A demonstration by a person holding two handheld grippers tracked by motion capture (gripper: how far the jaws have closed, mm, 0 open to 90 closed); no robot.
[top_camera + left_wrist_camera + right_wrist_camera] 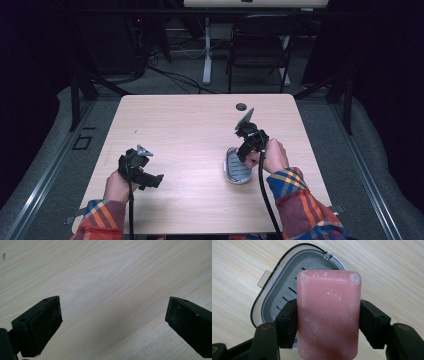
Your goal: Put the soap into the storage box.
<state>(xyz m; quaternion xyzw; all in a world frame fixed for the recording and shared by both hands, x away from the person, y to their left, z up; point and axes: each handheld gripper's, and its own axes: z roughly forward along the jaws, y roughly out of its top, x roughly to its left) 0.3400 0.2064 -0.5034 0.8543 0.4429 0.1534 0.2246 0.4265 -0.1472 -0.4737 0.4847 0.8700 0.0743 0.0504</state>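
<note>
A pink bar of soap (pixel 328 312) is clamped between the jaws of my right gripper (pixel 328 322), which is shut on its two long sides. Directly beneath it lies a grey soap dish (pixel 279 295) with a slotted inner tray and a small tab on its rim. From above, the right gripper (pixel 246 150) hangs over the soap dish (pixel 236 169) at the table's right. My left gripper (pixel 150 179) rests low at the table's left, open, with bare wood between its widely spread jaws (pixel 112 322).
The light wooden table (pixel 190 125) has a dark cable hole (pixel 241 106) near its far edge. Behind the table stand a black chair (pixel 260 45) and a white desk leg (pixel 206 50). Cables trail from both grippers toward the front edge.
</note>
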